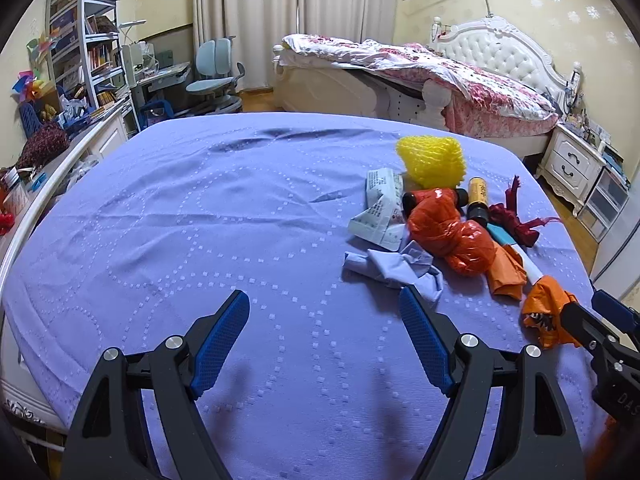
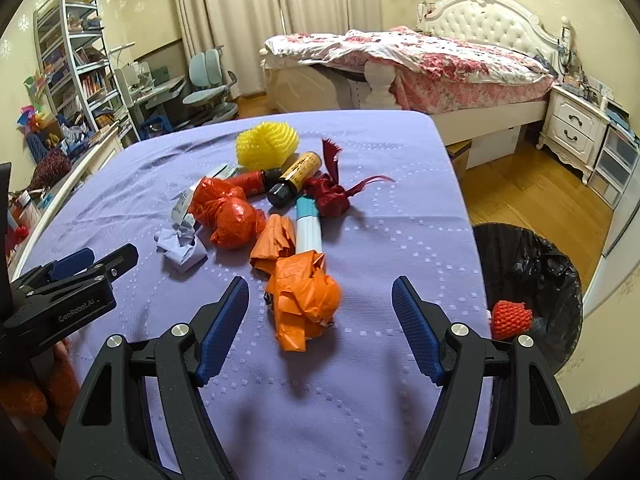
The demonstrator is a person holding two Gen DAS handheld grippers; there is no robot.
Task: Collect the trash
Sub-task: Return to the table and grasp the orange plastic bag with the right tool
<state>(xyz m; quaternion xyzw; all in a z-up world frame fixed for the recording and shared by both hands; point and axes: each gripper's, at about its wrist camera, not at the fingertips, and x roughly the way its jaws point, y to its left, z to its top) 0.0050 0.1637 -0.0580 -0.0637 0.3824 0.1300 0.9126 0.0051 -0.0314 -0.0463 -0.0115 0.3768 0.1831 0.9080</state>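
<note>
Purple bedspread (image 2: 360, 400); teal-and-white tube (image 2: 307, 226) lengthwise away from right gripper (image 2: 320, 312), both grippers' fingers (image 1: 224, 340) apart.

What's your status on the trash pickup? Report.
Left gripper and right gripper open, empty. Orange wrapper between right fingers, ungripped. Bin beside table, nothing blocking.

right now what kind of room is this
Most likely a bedroom, perhaps a child's: a white tufted-headboard bed with floral bedding, a study desk with a blue chair, and a cluttered bookshelf.
</note>
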